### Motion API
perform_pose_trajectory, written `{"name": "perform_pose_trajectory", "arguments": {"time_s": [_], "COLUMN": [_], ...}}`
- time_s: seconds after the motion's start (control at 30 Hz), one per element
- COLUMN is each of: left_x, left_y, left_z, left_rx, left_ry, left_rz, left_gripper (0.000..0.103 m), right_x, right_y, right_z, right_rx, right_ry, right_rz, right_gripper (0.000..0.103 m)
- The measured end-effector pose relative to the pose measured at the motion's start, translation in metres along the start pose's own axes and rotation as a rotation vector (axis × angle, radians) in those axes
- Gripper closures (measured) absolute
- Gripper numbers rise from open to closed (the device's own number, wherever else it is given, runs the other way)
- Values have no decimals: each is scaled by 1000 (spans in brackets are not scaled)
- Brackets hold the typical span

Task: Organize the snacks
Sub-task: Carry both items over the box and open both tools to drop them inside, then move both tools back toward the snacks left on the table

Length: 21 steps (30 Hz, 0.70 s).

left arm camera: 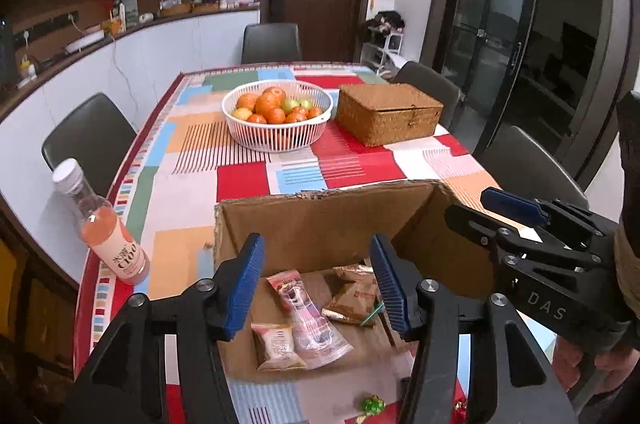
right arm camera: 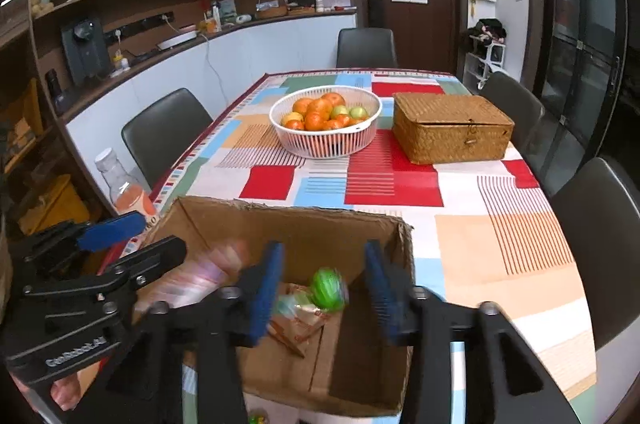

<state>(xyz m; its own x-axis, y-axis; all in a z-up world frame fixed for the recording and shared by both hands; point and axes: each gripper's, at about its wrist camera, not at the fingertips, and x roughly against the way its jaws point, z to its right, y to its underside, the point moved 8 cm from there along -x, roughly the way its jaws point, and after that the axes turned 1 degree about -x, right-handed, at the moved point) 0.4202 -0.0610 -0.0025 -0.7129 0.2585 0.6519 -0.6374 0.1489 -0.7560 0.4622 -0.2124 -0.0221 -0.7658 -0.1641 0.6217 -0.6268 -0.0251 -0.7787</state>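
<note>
left gripper point(left arm camera: 318, 282) over open box point(left arm camera: 320, 216), jaws parted, nothing between pads; packets point(left arm camera: 304, 320) flat on box floor. right gripper point(right arm camera: 324, 290) beside it, jaws parted, blurred green candy point(right arm camera: 328, 288) loose between pads, untouched, above a packet point(right arm camera: 298, 324). beyond: bottle point(left arm camera: 108, 232), fruit basket point(left arm camera: 278, 118), wicker case point(left arm camera: 388, 112) on table point(left arm camera: 240, 180).

Matt cardboard box point(left arm camera: 320, 220), woven wicker basket point(left arm camera: 386, 114)

The room light is soft and even; the edges bend and go dark. In the right view a green candy point(right arm camera: 328, 289) is blurred.
</note>
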Motion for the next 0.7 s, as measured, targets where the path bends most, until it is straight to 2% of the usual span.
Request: {"name": "perform_pose_trajectory", "arguments": {"time_s": [0.1, 0.17, 0.3, 0.37, 0.5, 0.7], "left_x": [23, 37, 63, 74, 92, 110], "left_y": [8, 15, 30, 38, 54, 86], "left_z": [1, 4, 11, 16, 25, 40], "left_rx": [-19, -25, -38, -45, -52, -101], "left_ry": [-34, -46, -38, -32, -11, -34], "left_rz": [32, 49, 73, 78, 86, 86], "left_gripper": [45, 45, 43, 42, 40, 38], "right_x": [19, 32, 61, 74, 93, 111], "right_y": [6, 9, 20, 28, 47, 80], "right_z": [-4, -5, -10, -13, -17, -16], "right_rx": [13, 11, 15, 16, 38, 53], "right_ry": [-11, -16, -20, -27, -32, -18], "right_rz": [23, 45, 86, 95, 101, 104], "right_gripper": [56, 47, 46, 42, 41, 41]}}
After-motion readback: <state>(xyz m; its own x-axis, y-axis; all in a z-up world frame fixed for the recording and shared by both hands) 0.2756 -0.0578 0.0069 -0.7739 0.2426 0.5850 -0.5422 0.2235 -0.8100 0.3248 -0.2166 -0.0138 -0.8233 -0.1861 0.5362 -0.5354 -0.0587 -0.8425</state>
